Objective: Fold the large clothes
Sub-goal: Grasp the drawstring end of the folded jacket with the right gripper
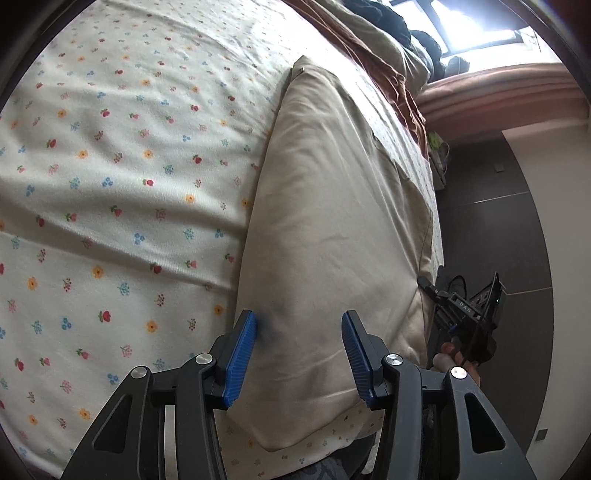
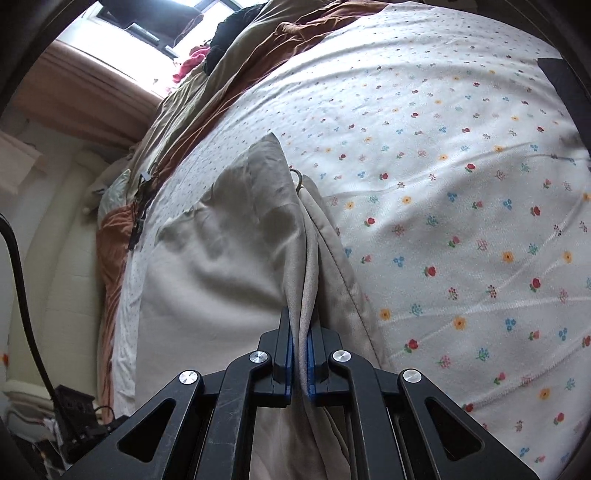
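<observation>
A large beige garment [image 1: 332, 206] lies lengthwise on a floral bedsheet [image 1: 110, 184], near the bed's right edge. My left gripper [image 1: 299, 354] hovers over the garment's near end. Its blue pads [image 1: 242, 362] stand apart and nothing is pinched between them. In the right wrist view my right gripper [image 2: 302, 354] is shut on a raised fold of the same beige garment [image 2: 221, 266], lifting it into a ridge. A small metal ring [image 2: 298, 178] shows at the far end of that ridge. The right tool's black body [image 1: 472, 317] appears at the garment's right corner, with a person's hand [image 1: 448, 354] holding it.
Brown and olive bedding [image 2: 207, 110] is piled at the head of the bed, with dark clothes near a bright window [image 1: 480, 33]. Dark floor [image 1: 498, 229] runs along the bed's side. A black cable and box [image 2: 74, 410] sit by a cream wall.
</observation>
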Available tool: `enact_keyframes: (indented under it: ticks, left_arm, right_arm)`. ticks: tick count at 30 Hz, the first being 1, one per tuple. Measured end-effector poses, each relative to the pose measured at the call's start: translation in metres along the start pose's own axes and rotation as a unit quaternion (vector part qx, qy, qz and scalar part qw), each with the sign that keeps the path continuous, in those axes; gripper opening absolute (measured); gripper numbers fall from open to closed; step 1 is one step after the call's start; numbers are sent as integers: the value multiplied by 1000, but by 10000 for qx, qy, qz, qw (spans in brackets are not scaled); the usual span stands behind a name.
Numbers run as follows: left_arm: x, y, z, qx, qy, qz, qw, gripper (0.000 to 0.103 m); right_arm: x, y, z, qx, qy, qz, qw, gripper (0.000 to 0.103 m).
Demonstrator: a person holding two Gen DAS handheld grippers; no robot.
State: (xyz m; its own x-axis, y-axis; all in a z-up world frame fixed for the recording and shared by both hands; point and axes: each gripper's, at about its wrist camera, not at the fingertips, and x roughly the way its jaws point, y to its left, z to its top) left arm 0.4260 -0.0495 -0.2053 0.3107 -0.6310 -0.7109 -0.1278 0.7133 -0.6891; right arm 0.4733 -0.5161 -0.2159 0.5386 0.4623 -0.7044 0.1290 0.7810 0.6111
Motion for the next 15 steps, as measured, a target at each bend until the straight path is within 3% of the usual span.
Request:
enact_keyframes:
  ticks: [5, 8, 10, 15]
  left_arm:
    - [0, -2, 3, 74, -44, 109, 9999, 50]
    - [0, 0, 12, 80, -155, 140, 9997, 50]
    - [2, 1, 17, 72, -187, 208, 9996, 50]
    - [13, 0, 32, 78, -180, 279, 9994, 50]
  right_arm:
    - [-4, 5, 6, -101, 206, -127, 9997, 12]
    - [-13, 6, 11, -342, 87, -476, 9982, 40]
    - [-14, 2, 14, -374, 97, -499, 9980, 51]
    - [2, -15, 21, -218, 355, -381, 9984, 53]
